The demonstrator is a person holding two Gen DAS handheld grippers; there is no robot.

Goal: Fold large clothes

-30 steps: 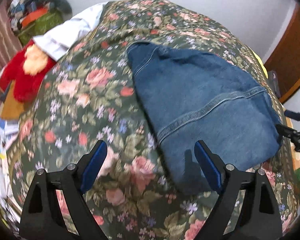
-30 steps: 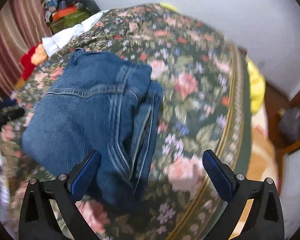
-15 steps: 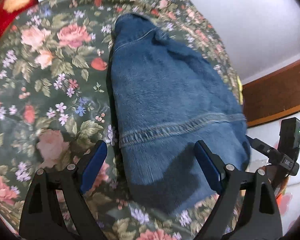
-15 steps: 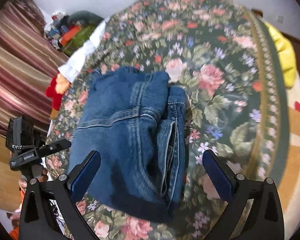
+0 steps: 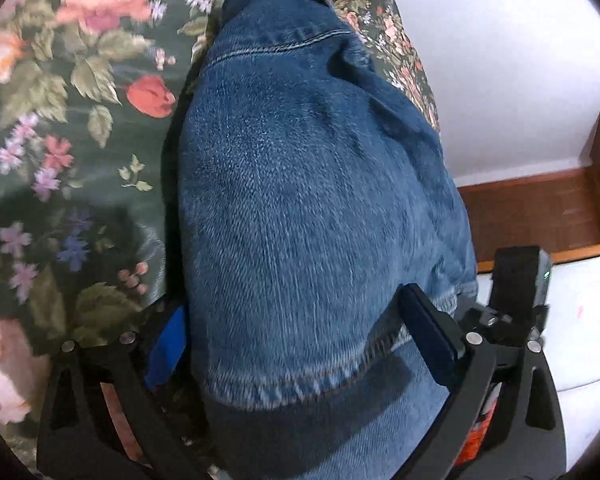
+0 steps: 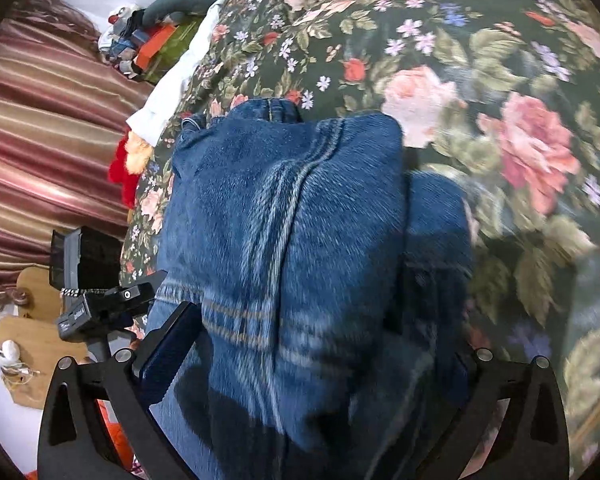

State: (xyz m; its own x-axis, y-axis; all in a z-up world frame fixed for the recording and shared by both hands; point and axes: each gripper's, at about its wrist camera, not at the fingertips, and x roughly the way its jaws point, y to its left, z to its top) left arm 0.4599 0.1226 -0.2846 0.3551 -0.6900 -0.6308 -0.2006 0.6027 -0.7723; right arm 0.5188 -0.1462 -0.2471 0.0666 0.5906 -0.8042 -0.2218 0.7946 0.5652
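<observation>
- Your left gripper (image 5: pixel 300 344): fingers (image 5: pixel 430 336) are spreading wide, astride the near end of the folded jeans (image 5: pixel 308 184). Denim sits between them; pads aren't pressing it.
- Your right gripper (image 6: pixel 312 360): left finger (image 6: pixel 168 352) is visible beside the denim edge, right one is hidden behind the fabric. It looks spread with the jeans (image 6: pixel 292 216) between, nothing clamped.
- The jeans lie folded into a thick block on the floral bedspread (image 5: pixel 60 128), near the bed's edge.
- Right view: the left gripper (image 6: pixel 100 304) is at the jeans' left side.
- Further out: a red plush toy (image 6: pixel 126 168), a white cloth (image 6: pixel 172 92) and a striped curtain (image 6: pixel 40 140).
</observation>
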